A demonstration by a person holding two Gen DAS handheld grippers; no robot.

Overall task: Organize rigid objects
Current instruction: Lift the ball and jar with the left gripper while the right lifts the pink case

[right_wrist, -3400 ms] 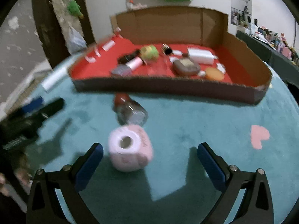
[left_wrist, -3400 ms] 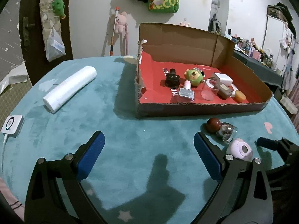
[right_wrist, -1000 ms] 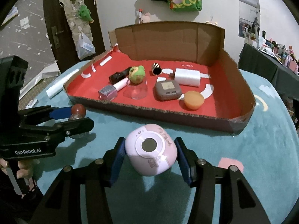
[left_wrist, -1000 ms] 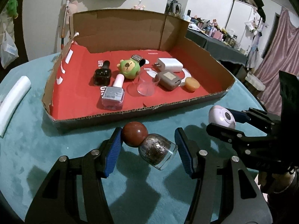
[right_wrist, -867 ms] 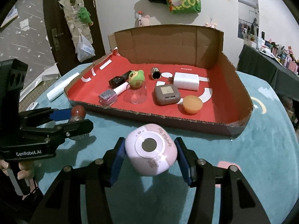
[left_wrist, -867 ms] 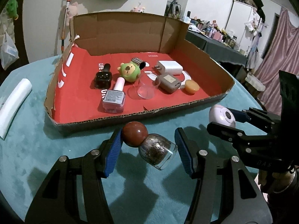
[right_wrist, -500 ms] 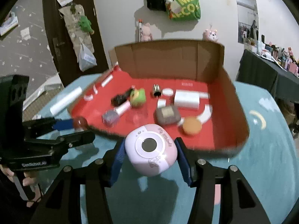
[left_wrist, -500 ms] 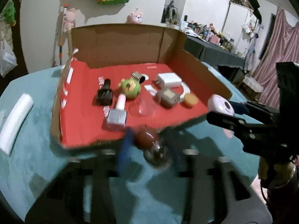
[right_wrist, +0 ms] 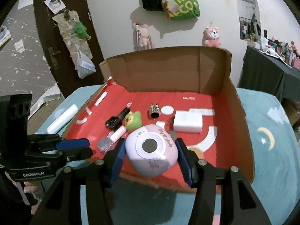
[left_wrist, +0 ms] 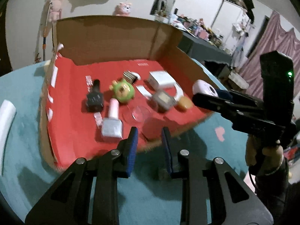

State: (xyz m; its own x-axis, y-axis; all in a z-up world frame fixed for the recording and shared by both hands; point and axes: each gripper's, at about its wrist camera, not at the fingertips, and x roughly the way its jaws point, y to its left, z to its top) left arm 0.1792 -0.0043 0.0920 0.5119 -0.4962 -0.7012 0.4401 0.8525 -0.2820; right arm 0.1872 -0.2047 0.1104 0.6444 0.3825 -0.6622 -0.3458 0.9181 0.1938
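Observation:
My right gripper (right_wrist: pixel 150 159) is shut on a pink toy camera (right_wrist: pixel 151 152) and holds it above the front edge of the cardboard box with a red floor (right_wrist: pixel 232 142). The camera also shows in the left wrist view (left_wrist: pixel 204 88). My left gripper (left_wrist: pixel 149 133) is nearly closed over the box's front wall (left_wrist: pixel 56 163); a blurred reddish thing (left_wrist: pixel 151 129) sits between its tips, and I cannot tell whether it is gripped. In the box lie a nail polish bottle (left_wrist: pixel 112 123), a green toy (left_wrist: pixel 123 91), a black bottle (left_wrist: pixel 94 97), a clear cup (left_wrist: pixel 137 114) and a white charger (left_wrist: pixel 160 79).
A white roll (left_wrist: pixel 6 116) lies on the teal table (left_wrist: pixel 28 168) left of the box. The box's back flap (right_wrist: pixel 168 69) stands upright. The right gripper's body (left_wrist: pixel 262 112) is at the right of the left wrist view. A dark cluttered table (right_wrist: pixel 270 69) stands at the far right.
Both grippers rose and moved forward over the box's front wall. The pink camera stays gripped. The red-capped bottle seen in the left gripper is now only a blur.

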